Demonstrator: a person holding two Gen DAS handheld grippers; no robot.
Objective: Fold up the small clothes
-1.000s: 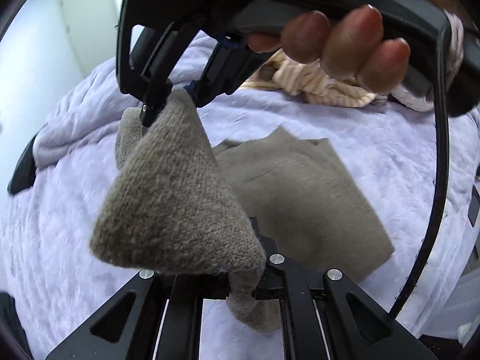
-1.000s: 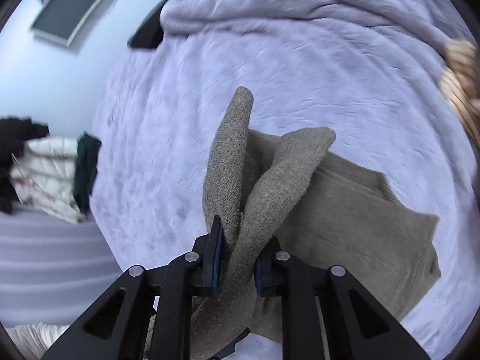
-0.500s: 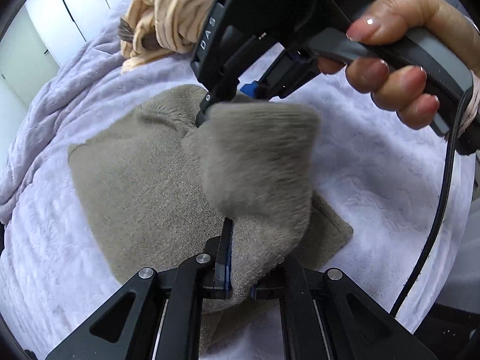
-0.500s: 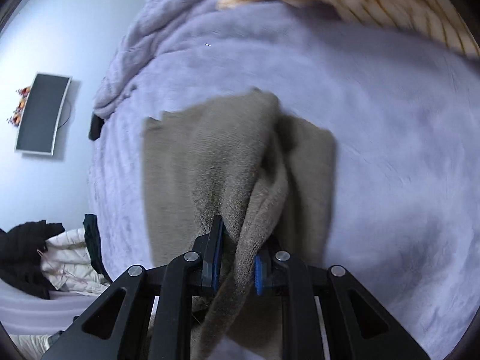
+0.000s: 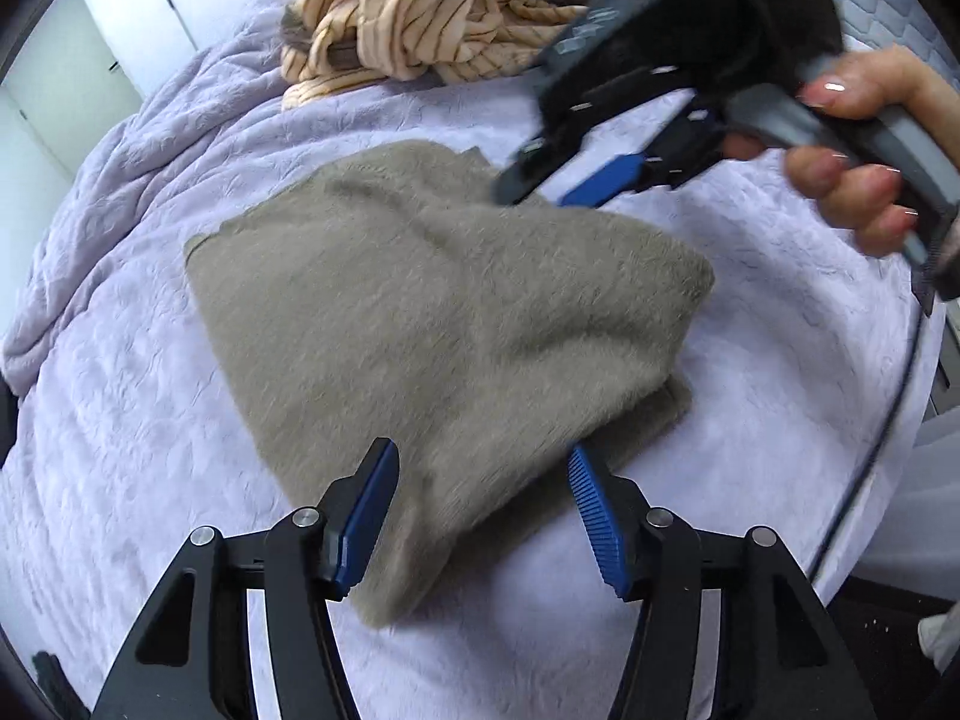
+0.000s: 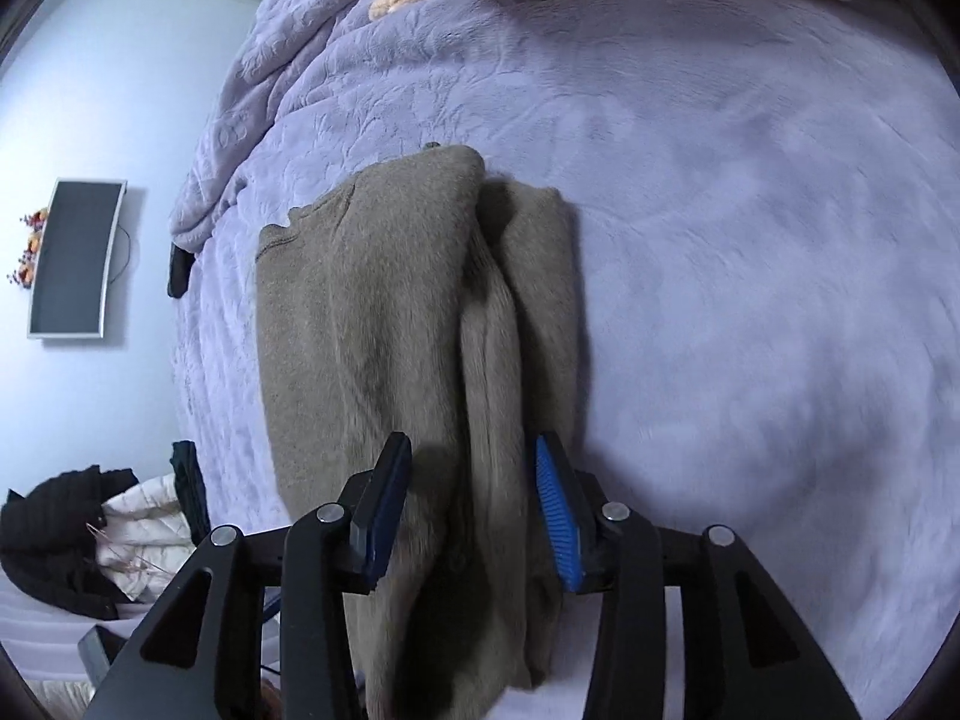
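From my left wrist camera, my left gripper [image 5: 483, 483] stands with its jaws spread wide over the near edge of the taupe knit garment [image 5: 444, 324], which lies folded on the lavender blanket [image 5: 150, 420], the striped cloth [image 5: 420, 18] beyond it. From my right wrist camera, my right gripper [image 6: 474, 483] is likewise spread apart, straddling the garment's bunched fold [image 6: 492, 372] without pinching it.
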